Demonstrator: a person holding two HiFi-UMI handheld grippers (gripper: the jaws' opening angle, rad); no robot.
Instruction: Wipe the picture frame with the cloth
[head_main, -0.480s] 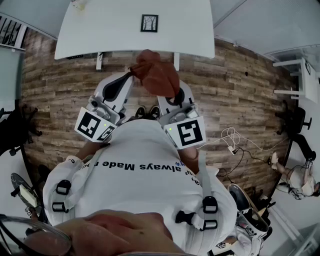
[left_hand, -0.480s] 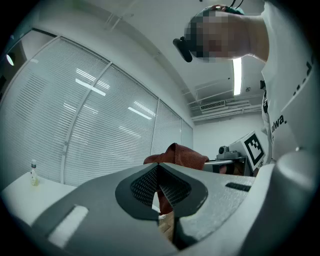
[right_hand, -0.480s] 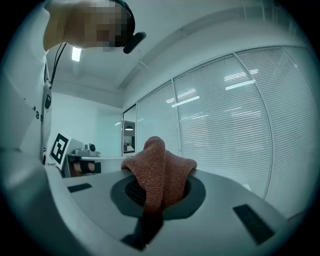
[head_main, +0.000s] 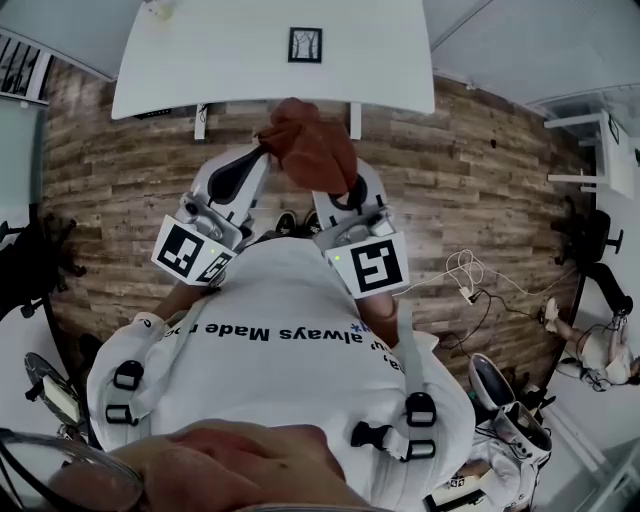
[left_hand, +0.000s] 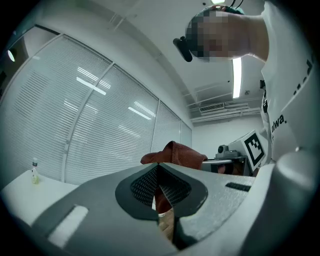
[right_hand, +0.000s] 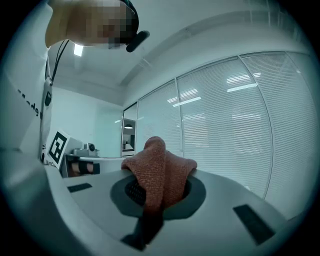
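A small black picture frame (head_main: 305, 45) lies on the white table (head_main: 200, 60) ahead of me. A rust-red cloth (head_main: 312, 145) hangs bunched in the air between the table edge and my body, over the wood floor. My left gripper (head_main: 262, 152) pinches its left corner; in the left gripper view the jaws of the left gripper (left_hand: 159, 166) are closed with the cloth (left_hand: 175, 152) showing past them. My right gripper (head_main: 338, 188) holds the cloth from below; in the right gripper view the cloth (right_hand: 159, 170) spills out of the closed right gripper (right_hand: 155, 187).
A small bottle (head_main: 156, 9) stands at the table's far left; in the left gripper view the bottle (left_hand: 34, 170) shows too. White cables (head_main: 465, 280) lie on the floor at right. My shoes (head_main: 295, 222) are below the cloth. Window blinds fill both gripper views.
Nothing has visibly moved apart from a slight shift of the head view; both grippers keep hold of the cloth in the same place.
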